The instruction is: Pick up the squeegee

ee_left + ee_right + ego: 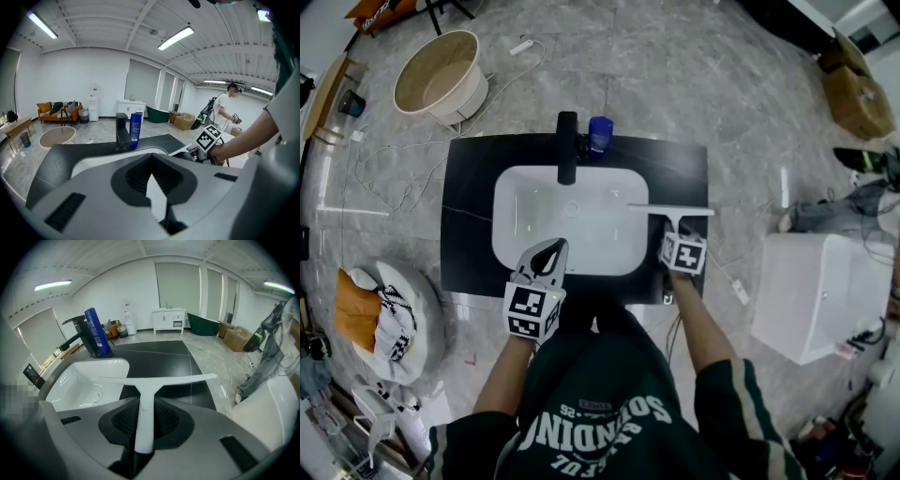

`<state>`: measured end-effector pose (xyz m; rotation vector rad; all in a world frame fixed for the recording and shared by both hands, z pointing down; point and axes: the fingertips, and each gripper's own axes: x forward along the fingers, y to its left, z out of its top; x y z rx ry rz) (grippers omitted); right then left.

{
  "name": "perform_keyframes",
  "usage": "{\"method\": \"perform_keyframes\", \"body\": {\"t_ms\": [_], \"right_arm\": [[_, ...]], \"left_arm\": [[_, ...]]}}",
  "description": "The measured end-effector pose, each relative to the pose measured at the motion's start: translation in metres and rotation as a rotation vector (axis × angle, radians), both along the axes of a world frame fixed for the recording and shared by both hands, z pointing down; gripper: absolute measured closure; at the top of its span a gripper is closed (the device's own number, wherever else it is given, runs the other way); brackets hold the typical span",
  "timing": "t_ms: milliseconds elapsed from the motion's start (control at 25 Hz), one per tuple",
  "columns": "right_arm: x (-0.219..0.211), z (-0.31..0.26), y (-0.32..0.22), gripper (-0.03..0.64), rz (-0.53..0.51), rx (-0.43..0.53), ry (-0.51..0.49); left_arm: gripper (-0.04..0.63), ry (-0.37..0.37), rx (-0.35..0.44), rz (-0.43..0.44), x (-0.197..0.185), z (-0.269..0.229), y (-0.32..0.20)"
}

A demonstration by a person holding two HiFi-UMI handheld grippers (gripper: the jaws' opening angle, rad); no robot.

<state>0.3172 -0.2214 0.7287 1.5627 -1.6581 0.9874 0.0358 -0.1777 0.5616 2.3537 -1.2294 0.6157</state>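
Note:
The white squeegee lies on the black countertop just right of the white sink, its blade across and its handle toward me. My right gripper is shut on the handle; in the right gripper view the handle of the squeegee runs back between the jaws of the right gripper, which touch it on both sides. My left gripper hovers over the sink's front rim, shut and holding nothing. In its own view the left gripper points at the faucet.
A black faucet and a blue bottle stand behind the sink. On the floor are a round wooden tub, a white box, cardboard boxes and cables. A person stands far off.

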Motion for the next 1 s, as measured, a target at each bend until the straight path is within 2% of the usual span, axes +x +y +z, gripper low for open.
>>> {"method": "perform_keyframes", "body": {"t_ms": [80,360,1000], "right_arm": [[0.006,-0.004,-0.003,0.548,-0.013,0.031,0.025],[-0.006,-0.032,-0.007,0.549,-0.028,0.091,-0.012],[-0.040,-0.127,-0.035,0.551,-0.111,0.301,-0.090]], "left_arm": [[0.594,0.000,0.006,0.001,-0.001,-0.002,0.000],[0.594,0.001,0.040,0.002,-0.008,-0.012,-0.007],[0.594,0.009,0.152,-0.030,-0.024,-0.049,-0.046]]}}
